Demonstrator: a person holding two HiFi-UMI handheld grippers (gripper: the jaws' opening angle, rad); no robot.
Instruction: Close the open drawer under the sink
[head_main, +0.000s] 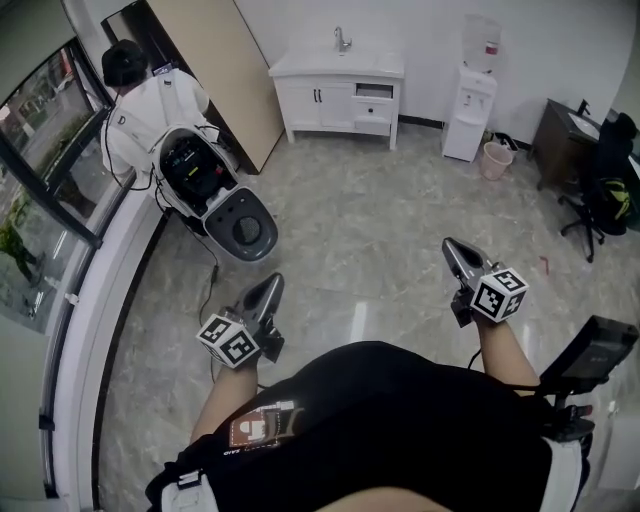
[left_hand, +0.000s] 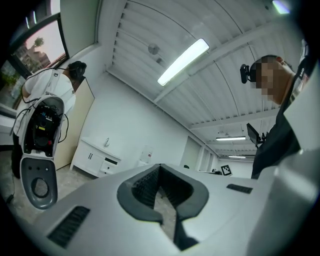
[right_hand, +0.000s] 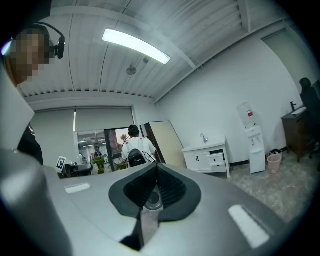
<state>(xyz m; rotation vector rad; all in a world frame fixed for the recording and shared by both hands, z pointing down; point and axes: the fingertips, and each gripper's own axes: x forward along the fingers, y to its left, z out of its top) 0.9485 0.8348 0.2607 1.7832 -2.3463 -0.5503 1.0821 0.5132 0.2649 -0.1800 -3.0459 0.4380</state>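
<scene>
White cabinet (head_main: 320, 100) dead ahead at twelve o'clock, far side of the room against the back wall, tap (head_main: 342, 40) on top, and that's where the job is. The drawer (head_main: 375, 91) sits in the upper right of its front, showing a dark gap, so I'd call it pulled out and not yet shut. A wide stretch of marble floor (head_main: 380, 230) lies between the person and it, so nothing is within reach; this reads as the approach, with the task barely begun. The left hand-held gripper (head_main: 272, 283) rides at about seven o'clock in the head view, the right hand-held gripper (head_main: 450, 246) at about four, both carried low in front of the body and aimed roughly at the cabinet. Left jaws are pressed together with nothing between them; right jaws likewise closed tight and empty. That makes sense: a drawer needs a shove, not a grip, and closed jaws give a blunt nose to push with. The drawer sits right of centre, so the right one looks better placed for the push. At one o'clock a water dispenser (head_main: 470, 105) stands just beside the cabinet. At ten o'clock a person in white (head_main: 150, 110) bends over a machine (head_main: 215, 195), well apart from the line to the drawer.
</scene>
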